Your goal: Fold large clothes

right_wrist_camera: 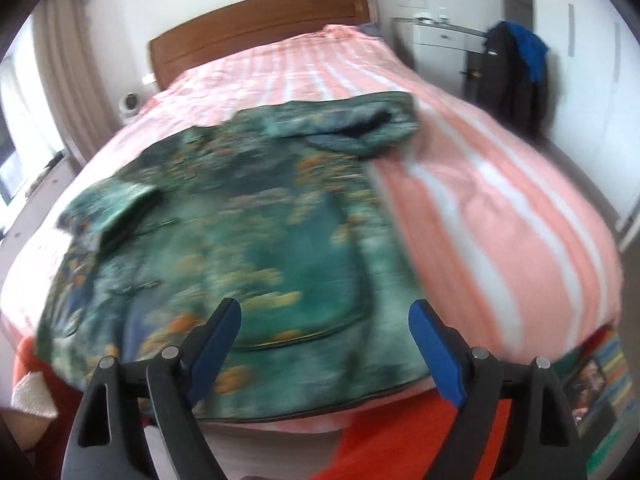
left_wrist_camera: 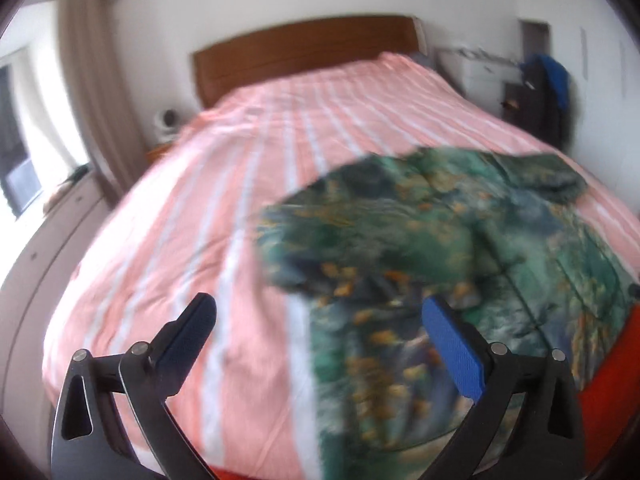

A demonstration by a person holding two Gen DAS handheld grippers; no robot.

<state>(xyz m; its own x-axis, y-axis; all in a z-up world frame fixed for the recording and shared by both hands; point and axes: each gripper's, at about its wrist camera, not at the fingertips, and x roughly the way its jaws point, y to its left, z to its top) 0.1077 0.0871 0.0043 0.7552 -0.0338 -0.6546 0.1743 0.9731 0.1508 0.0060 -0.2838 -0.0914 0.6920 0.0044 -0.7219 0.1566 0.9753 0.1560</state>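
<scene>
A large green shirt (left_wrist_camera: pixel 420 240) with orange and blue print lies spread on the near end of the bed; it also shows in the right wrist view (right_wrist_camera: pixel 240 216). One sleeve (right_wrist_camera: pixel 360 124) lies bunched at its far right, another sleeve (right_wrist_camera: pixel 108 208) at its left. My left gripper (left_wrist_camera: pixel 320 312) is open and empty above the shirt's left edge. My right gripper (right_wrist_camera: pixel 324 316) is open and empty above the shirt's near hem. Both views are blurred.
The bed has a pink and white striped cover (left_wrist_camera: pixel 224 168) and a wooden headboard (left_wrist_camera: pixel 304 52). A curtain and window (left_wrist_camera: pixel 80 92) are at the left. Dark and blue clothes (right_wrist_camera: pixel 516 64) hang by a white cabinet (right_wrist_camera: pixel 436 48) at the right. Red cloth (right_wrist_camera: pixel 384 440) lies below the bed's near edge.
</scene>
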